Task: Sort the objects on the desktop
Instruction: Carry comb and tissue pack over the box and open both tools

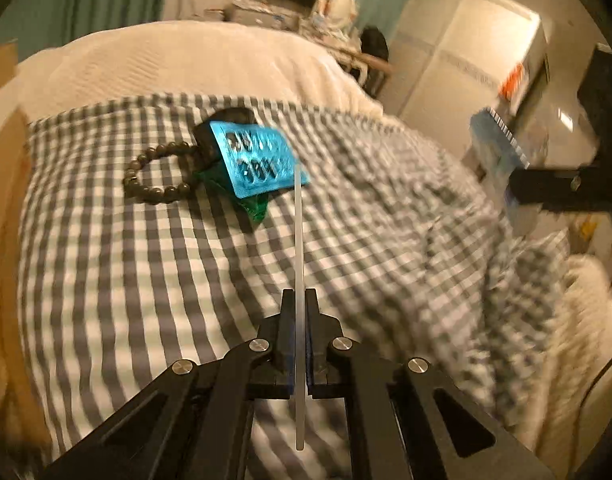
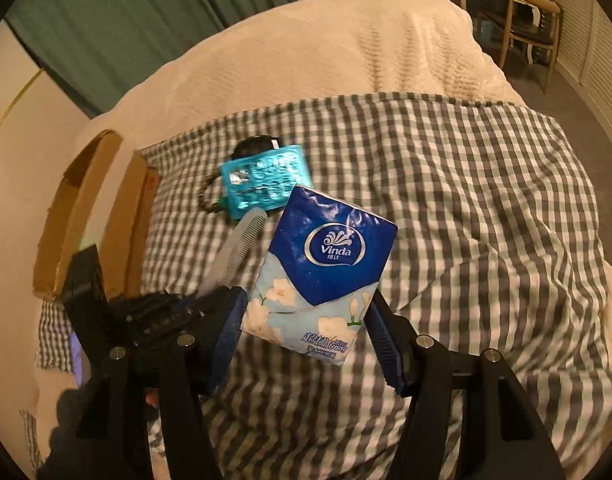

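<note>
Blue tissue pack [image 2: 325, 276] gripped by the right hand-held gripper [image 2: 306, 332] and comb [image 1: 300, 280] pinched by the left hand-held gripper [image 1: 300, 300] should stay squeezed until over the box [image 2: 90, 216].

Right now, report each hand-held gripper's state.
Left hand-held gripper: closed on a translucent comb.
Right hand-held gripper: closed on a Vinda tissue pack.

Bed cover [image 2: 445, 184]: grey/white check. Blanket [image 2: 306, 48]: cream. Tissue pack [image 2: 325, 276]: dark blue top w/ white logo, pale blue bottom w/ white flowers. Blister pack [image 2: 266, 186]: turquoise. Comb [image 1: 300, 264]: translucent white. Bead bracelet [image 1: 154, 176]: dark olive. Curtain [image 2: 118, 12]: green
</note>
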Tool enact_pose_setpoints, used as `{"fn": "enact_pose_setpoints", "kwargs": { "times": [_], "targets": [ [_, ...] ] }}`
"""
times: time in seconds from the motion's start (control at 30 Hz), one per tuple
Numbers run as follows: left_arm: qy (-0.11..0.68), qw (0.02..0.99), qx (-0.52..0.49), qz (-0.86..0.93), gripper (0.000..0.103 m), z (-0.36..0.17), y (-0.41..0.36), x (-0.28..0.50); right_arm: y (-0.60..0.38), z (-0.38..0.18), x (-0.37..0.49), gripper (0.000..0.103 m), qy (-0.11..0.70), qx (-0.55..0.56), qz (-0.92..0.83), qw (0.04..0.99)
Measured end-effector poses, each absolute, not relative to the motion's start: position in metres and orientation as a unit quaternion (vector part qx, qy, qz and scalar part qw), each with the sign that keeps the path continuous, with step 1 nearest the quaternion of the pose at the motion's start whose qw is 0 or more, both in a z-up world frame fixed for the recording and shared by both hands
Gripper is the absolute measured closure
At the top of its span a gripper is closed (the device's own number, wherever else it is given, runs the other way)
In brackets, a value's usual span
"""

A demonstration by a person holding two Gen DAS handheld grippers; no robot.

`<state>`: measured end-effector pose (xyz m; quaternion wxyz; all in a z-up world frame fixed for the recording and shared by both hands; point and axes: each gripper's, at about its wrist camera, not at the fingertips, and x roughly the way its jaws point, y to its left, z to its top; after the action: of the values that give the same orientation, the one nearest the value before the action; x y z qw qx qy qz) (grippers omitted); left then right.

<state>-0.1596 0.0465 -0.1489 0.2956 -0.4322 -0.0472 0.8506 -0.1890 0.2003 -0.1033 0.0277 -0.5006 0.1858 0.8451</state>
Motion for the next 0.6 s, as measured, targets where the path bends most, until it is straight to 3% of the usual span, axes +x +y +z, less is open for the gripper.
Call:
{"fn": "enact_pose_setpoints", "kwargs": {
  "times": [0.4,0.6],
  "targets": [
    [-0.093,0.188,-0.298,0.931,0.101,0.013,-0.051,-0.140,0.104,-0.025,-0.193,0.043,0.115,-0.453,0.884,-0.022],
    [-0.095,0.052,-0.303,0.947,0.101,0.012,-0.144,-0.151,0.021,-0.011,-0.241,0.043,0.109,-0.438,0.887,-0.097]
  ]
}}
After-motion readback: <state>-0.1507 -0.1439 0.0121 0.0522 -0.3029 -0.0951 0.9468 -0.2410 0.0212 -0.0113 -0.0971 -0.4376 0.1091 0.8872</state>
